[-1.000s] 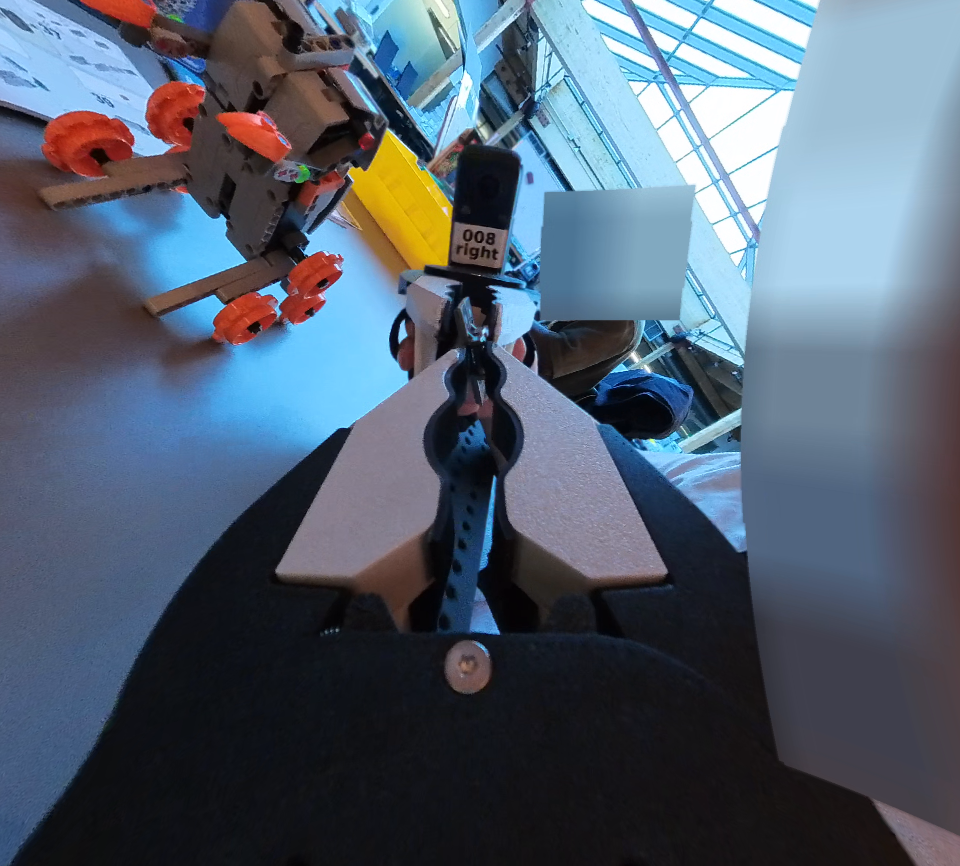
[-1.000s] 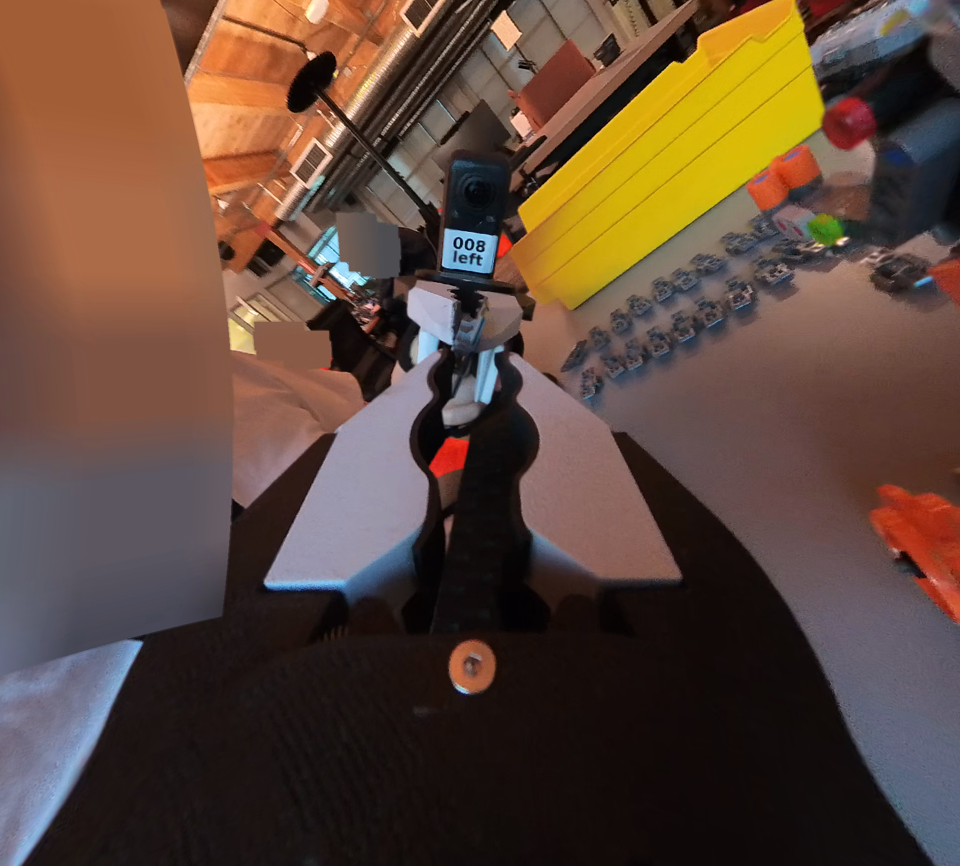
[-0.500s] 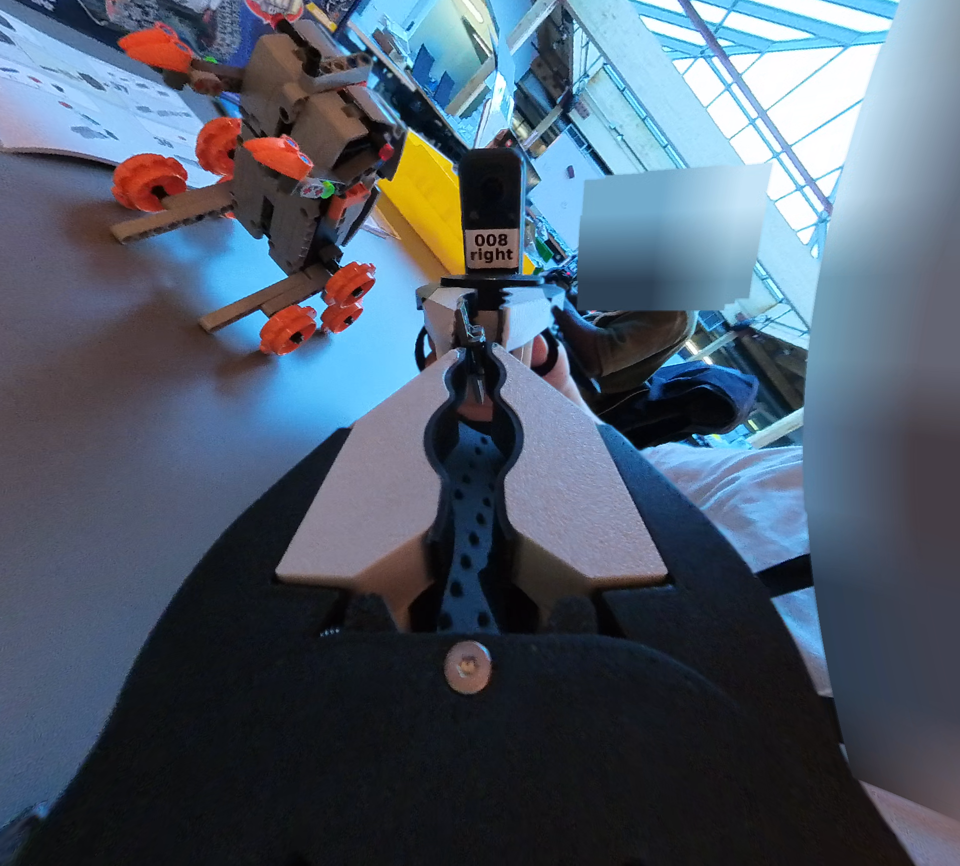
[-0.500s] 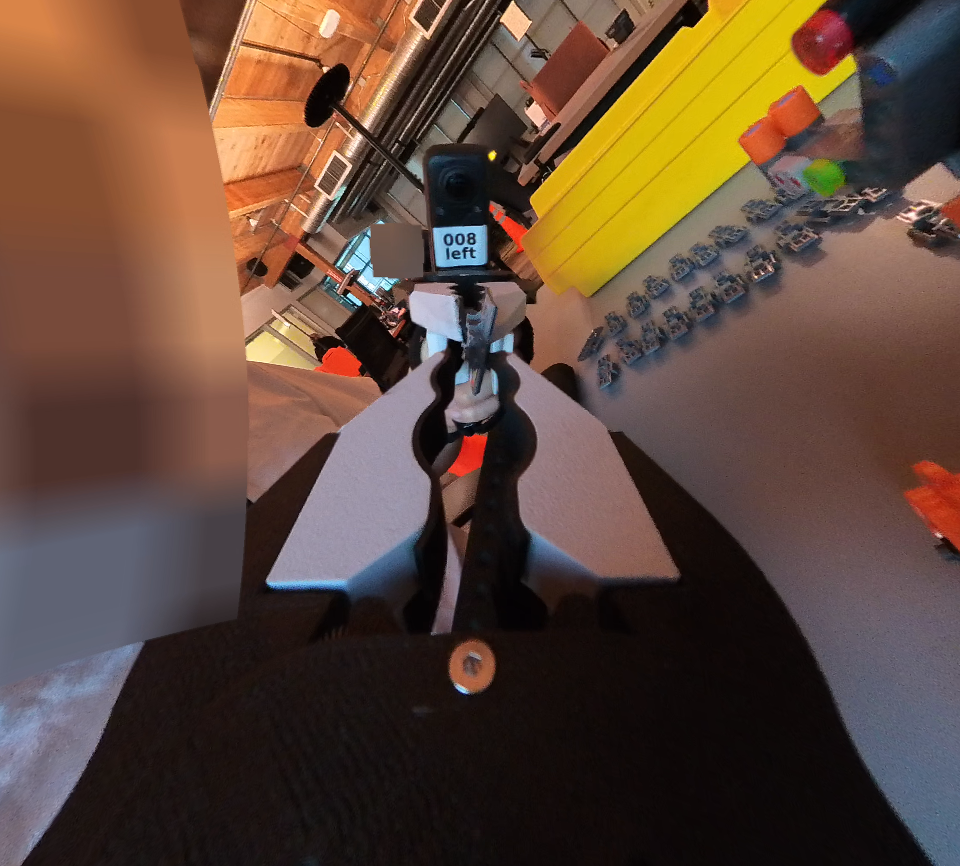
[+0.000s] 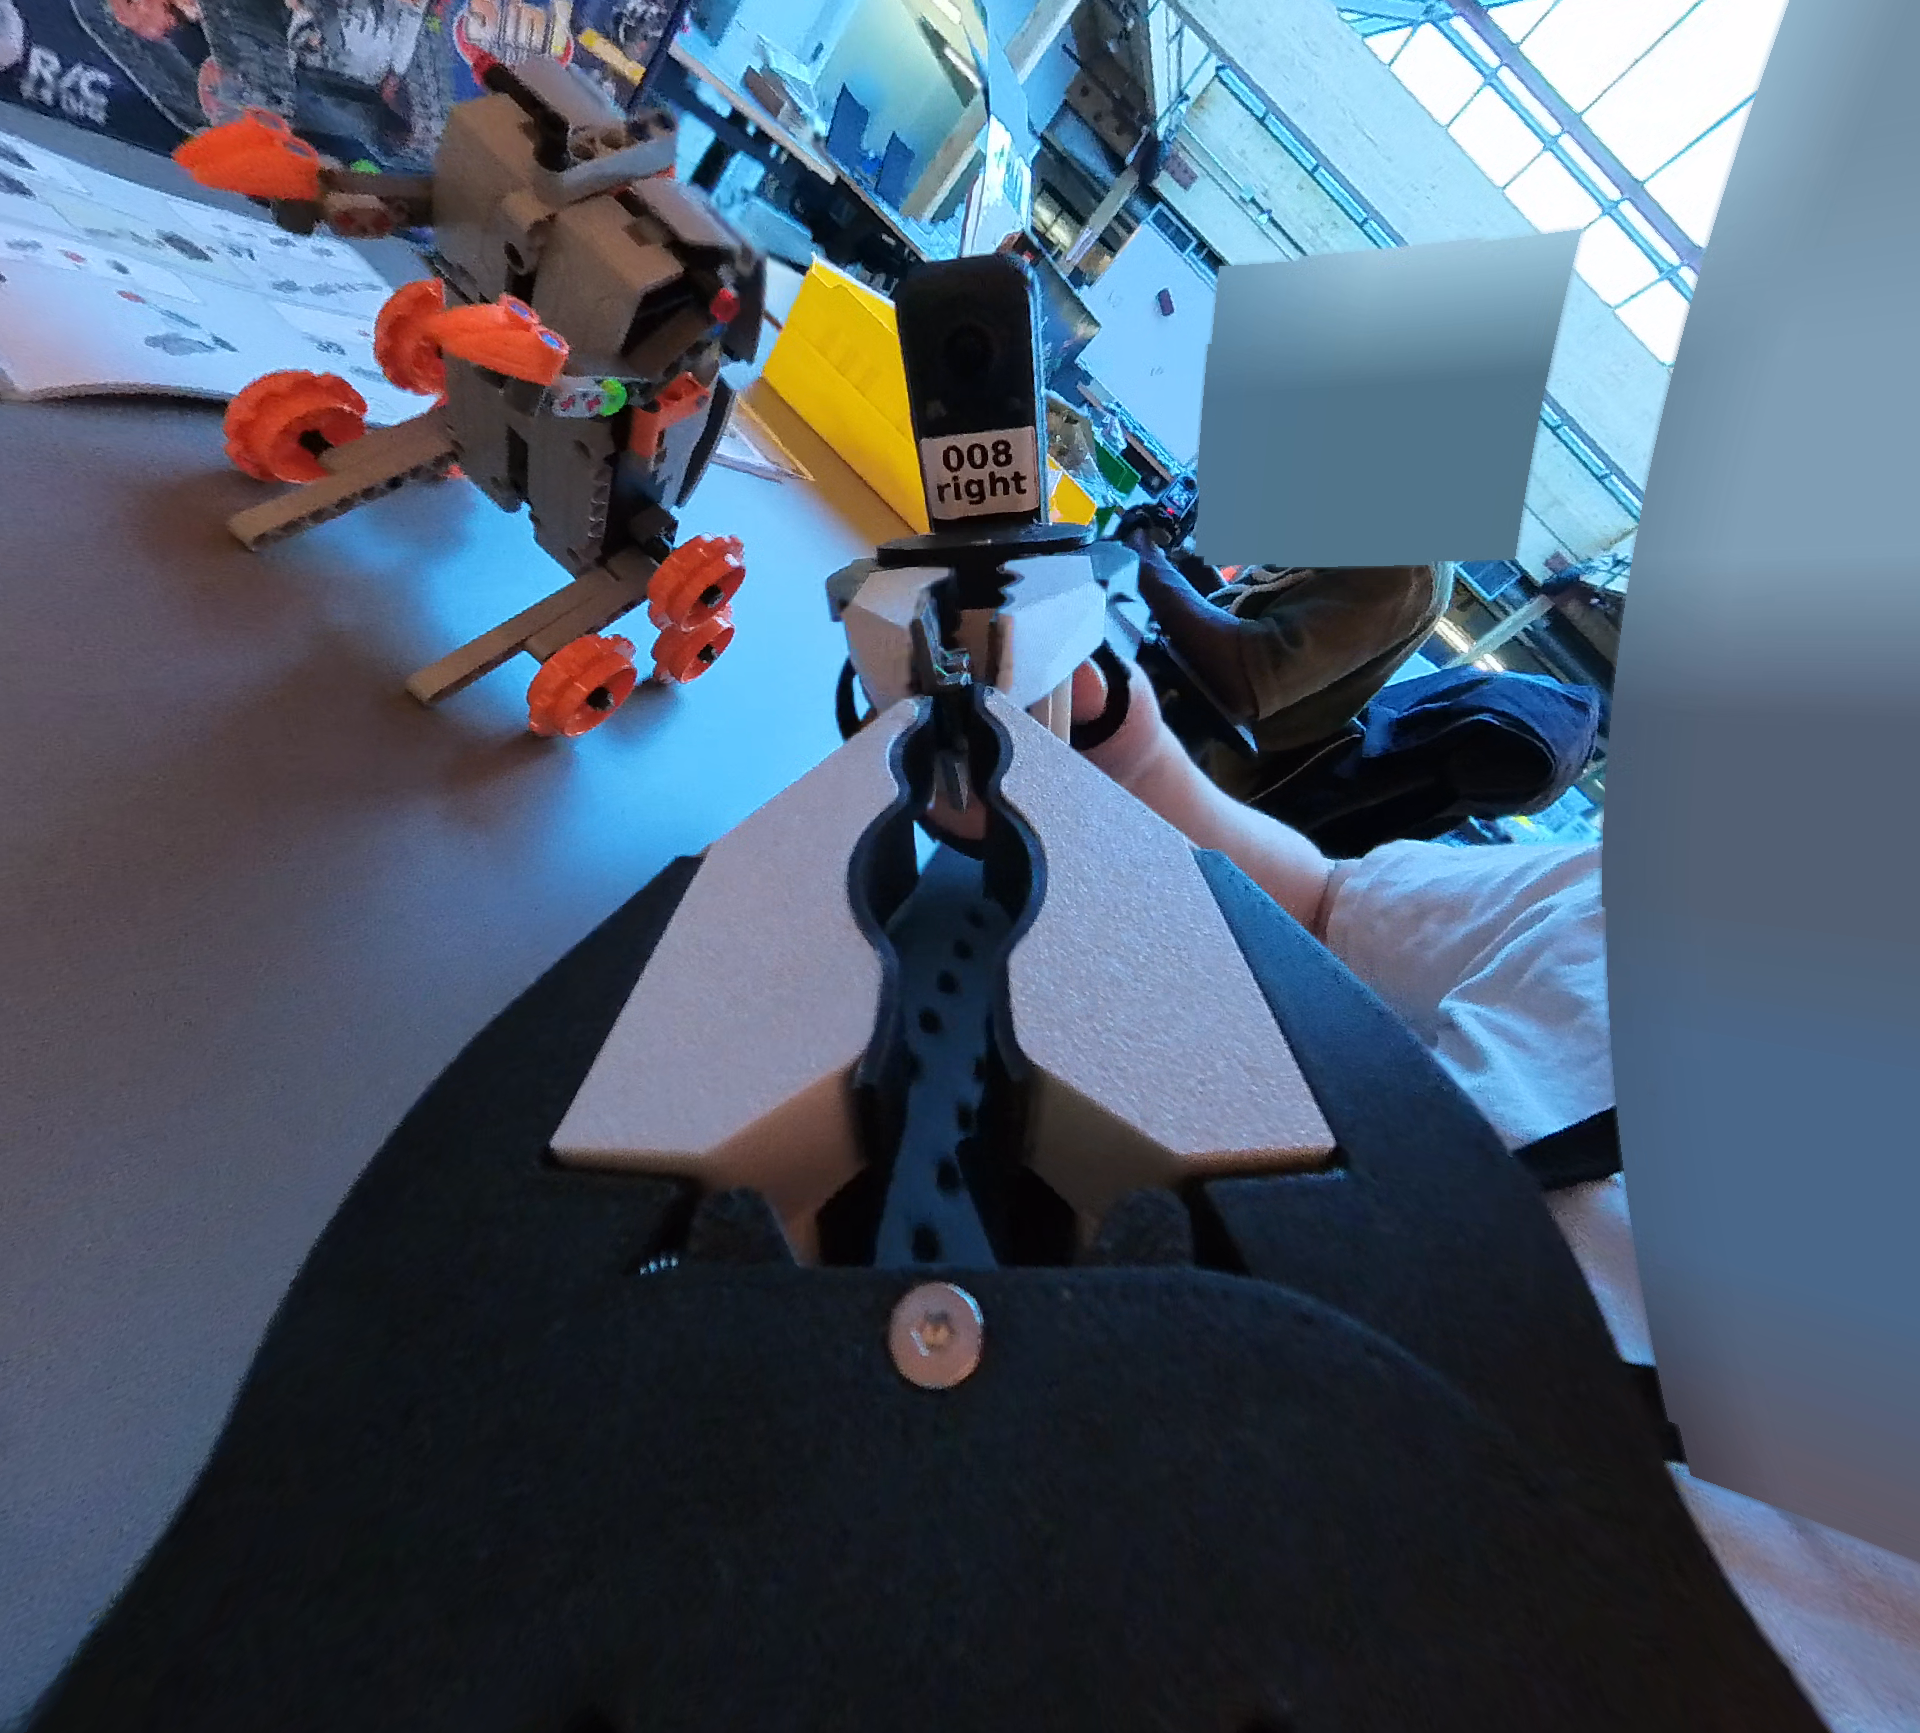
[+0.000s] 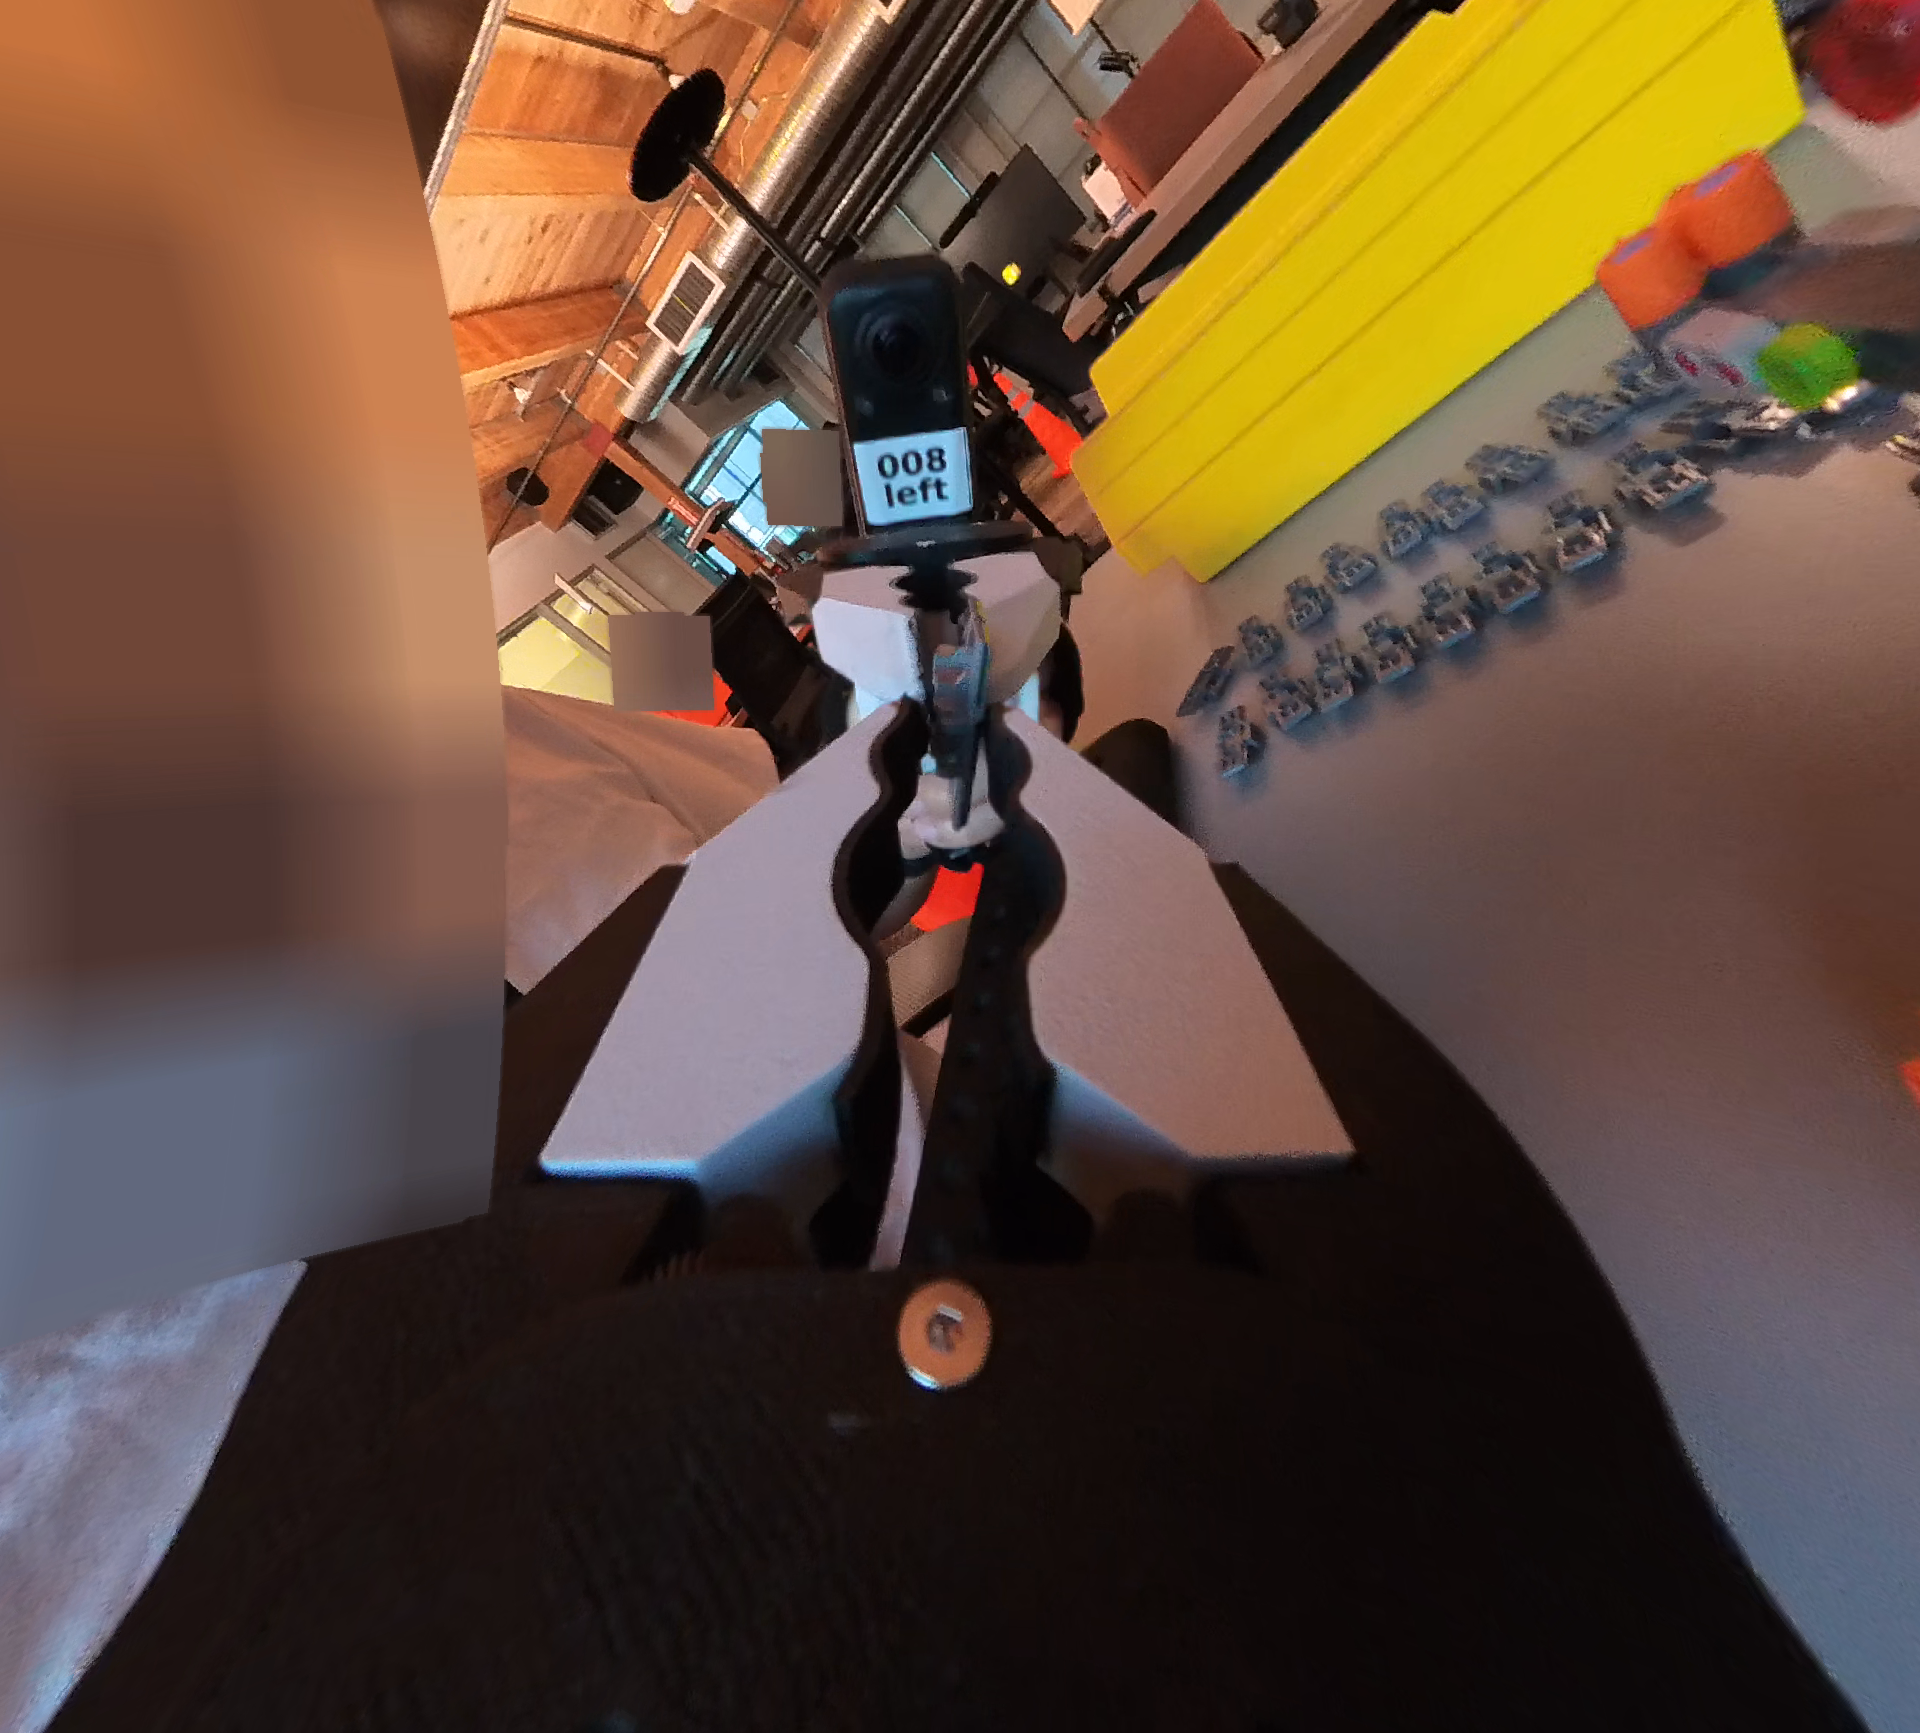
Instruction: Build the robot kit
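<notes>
Black perforated strip [image 5: 940, 1039], as before, pinched end to end by both grippers' jaws, brick model [image 5: 582, 353] now lower in view.

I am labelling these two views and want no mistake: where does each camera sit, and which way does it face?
Left wrist view: sits on the left gripper, looks across the grey table at the right gripper and a toy vehicle; the person's hand and white sleeve show.
Right wrist view: sits on the right gripper, faces the left gripper, with a yellow bin and small grey parts to the right.
Shared: the black strip both grippers clamp; the cameras face each other.
</notes>
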{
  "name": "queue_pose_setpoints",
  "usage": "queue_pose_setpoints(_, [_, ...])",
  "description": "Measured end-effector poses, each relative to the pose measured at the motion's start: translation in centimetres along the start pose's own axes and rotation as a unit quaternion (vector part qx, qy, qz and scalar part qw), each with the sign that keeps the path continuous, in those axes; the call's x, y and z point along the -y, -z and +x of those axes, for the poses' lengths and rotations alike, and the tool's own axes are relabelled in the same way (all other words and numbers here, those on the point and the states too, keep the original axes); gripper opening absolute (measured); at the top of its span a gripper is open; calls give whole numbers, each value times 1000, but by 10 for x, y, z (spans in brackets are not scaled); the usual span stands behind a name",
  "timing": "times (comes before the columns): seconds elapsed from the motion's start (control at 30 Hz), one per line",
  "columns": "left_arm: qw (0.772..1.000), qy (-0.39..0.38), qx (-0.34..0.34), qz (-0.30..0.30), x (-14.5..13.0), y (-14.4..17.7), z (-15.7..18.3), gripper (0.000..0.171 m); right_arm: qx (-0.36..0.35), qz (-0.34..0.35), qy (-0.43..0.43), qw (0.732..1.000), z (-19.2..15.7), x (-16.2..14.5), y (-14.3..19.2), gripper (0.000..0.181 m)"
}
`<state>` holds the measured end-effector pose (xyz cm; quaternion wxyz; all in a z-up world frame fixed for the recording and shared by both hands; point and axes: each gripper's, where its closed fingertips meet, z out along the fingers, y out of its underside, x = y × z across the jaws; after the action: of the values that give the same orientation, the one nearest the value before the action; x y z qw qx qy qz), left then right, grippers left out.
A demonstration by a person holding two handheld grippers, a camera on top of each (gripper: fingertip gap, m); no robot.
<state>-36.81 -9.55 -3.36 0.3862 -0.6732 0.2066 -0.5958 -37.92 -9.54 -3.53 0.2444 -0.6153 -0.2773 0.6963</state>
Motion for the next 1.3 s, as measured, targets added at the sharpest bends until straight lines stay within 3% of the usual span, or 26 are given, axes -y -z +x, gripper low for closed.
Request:
queue_pose_setpoints(0.37, [996, -78, -38, -2, -1, 2, 21, 4, 33, 1, 71, 997, -21, 3, 2, 5])
queue_pose_setpoints(0.6, [995, -86, -45, -14, -2, 8, 19, 10, 4, 0, 144, 990, -22, 2, 0, 5])
queue_pose_setpoints(0.97, [996, 37, -71, -29, -5, 3, 10, 5, 8, 30, 40, 999, -13, 8, 0, 10])
queue_pose_setpoints(1.3, [997, 33, -40, -54, -11, 3, 1, 5, -41, -18, 10, 999, 5, 2, 2, 14])
